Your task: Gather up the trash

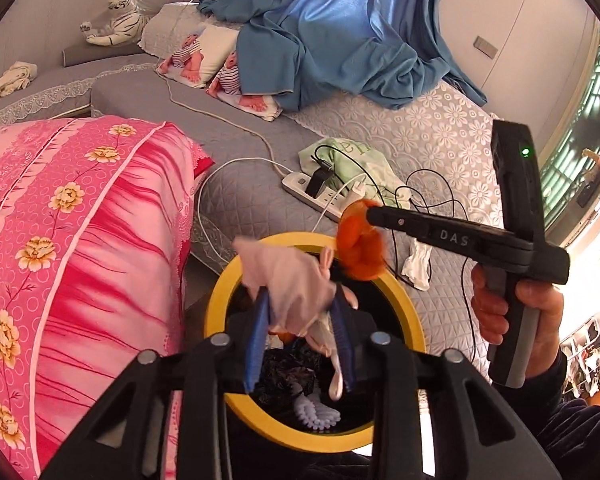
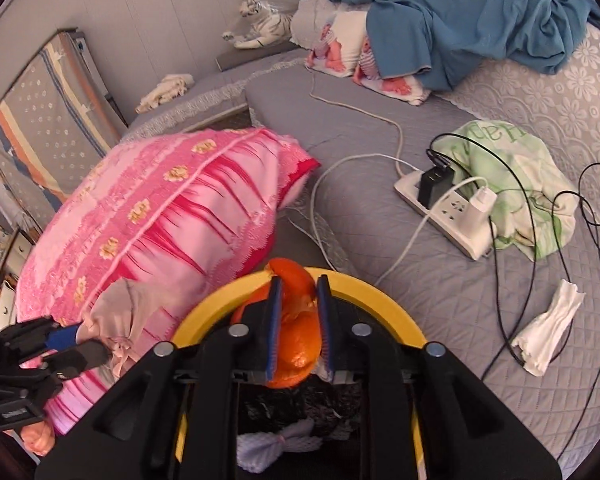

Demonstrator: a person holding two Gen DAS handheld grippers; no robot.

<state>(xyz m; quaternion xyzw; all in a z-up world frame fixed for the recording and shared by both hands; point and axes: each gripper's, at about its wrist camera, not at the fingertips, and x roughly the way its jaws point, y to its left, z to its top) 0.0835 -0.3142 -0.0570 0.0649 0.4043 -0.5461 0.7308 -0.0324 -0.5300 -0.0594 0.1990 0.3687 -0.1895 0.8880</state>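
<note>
A yellow-rimmed trash bin (image 1: pixel 412 322) (image 2: pixel 364 286) stands beside the bed, with dark rubbish and a white foam net (image 1: pixel 320 414) (image 2: pixel 276 444) inside. My left gripper (image 1: pixel 302 312) is shut on a pale pink bag (image 1: pixel 288 280) above the bin; it also shows at the left of the right wrist view (image 2: pixel 112 320). My right gripper (image 2: pixel 298 292) is shut on an orange peel (image 2: pixel 296 344) over the bin's far rim; the peel also shows in the left wrist view (image 1: pixel 360 244). A crumpled white tissue (image 2: pixel 548 328) (image 1: pixel 418 264) lies on the grey bed.
A big pink flowered pillow (image 1: pixel 84 240) (image 2: pixel 172 216) presses against the bin's left. A white power strip (image 2: pixel 444 208) with chargers and cables, and a green cloth (image 2: pixel 520 168), lie on the quilt. A blue blanket (image 1: pixel 340 28) and a toy tiger (image 1: pixel 116 20) sit further back.
</note>
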